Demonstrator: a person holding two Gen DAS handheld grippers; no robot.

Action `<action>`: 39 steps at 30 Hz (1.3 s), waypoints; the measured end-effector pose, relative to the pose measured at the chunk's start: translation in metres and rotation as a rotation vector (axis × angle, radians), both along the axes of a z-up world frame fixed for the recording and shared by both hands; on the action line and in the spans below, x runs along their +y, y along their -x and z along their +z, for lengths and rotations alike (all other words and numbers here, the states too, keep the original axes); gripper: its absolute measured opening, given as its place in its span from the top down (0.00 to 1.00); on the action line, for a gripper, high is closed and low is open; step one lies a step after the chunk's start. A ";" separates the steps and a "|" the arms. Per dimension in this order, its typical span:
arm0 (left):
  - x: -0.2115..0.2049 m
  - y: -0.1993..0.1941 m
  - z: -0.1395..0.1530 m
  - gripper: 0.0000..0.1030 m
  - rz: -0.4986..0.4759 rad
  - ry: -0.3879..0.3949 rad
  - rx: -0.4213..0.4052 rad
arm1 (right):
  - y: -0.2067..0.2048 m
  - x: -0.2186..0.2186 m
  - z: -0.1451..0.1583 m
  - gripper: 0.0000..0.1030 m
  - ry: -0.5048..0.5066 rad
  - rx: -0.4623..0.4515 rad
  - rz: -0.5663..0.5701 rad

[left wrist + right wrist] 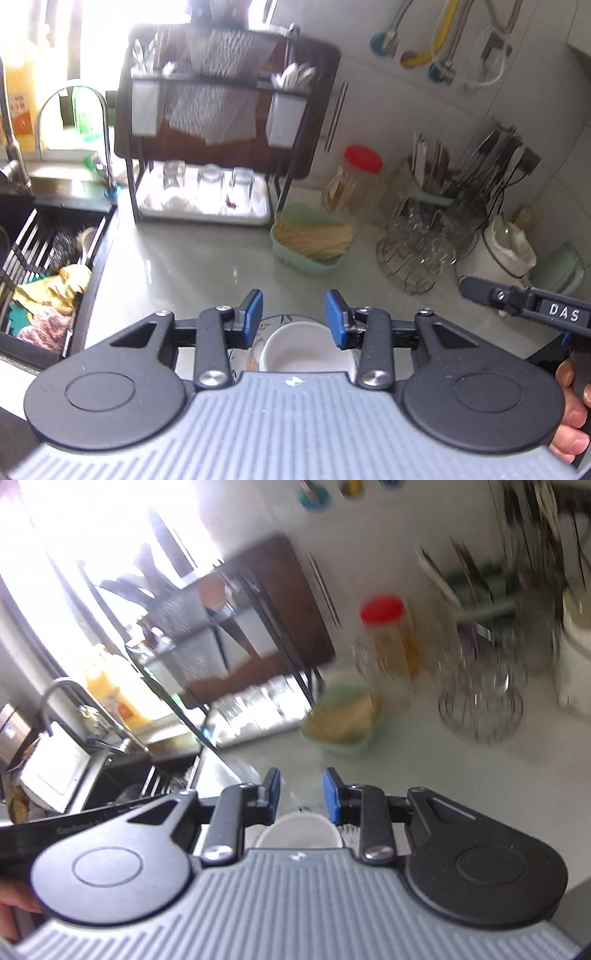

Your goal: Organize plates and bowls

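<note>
A white bowl sits on a patterned plate on the grey bench, low in both views and partly hidden by the grippers. The left gripper hangs above it with jaws apart, grasping nothing. The right gripper (its view is blurred) also has its jaws parted around empty air.

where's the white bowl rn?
Left wrist view, bottom centre: white bowl sits on the patterned plate on the countertop, below the left gripper.
</note>
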State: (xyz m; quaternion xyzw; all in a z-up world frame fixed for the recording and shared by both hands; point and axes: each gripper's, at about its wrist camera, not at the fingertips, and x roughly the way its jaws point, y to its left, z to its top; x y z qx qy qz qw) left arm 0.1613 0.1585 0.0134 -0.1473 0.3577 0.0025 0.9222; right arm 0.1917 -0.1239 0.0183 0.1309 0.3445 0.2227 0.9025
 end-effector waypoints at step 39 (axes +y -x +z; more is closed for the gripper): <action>-0.138 0.236 0.028 0.05 0.123 -0.187 -0.139 | 0.218 -0.115 -0.003 0.15 0.110 -0.307 -0.051</action>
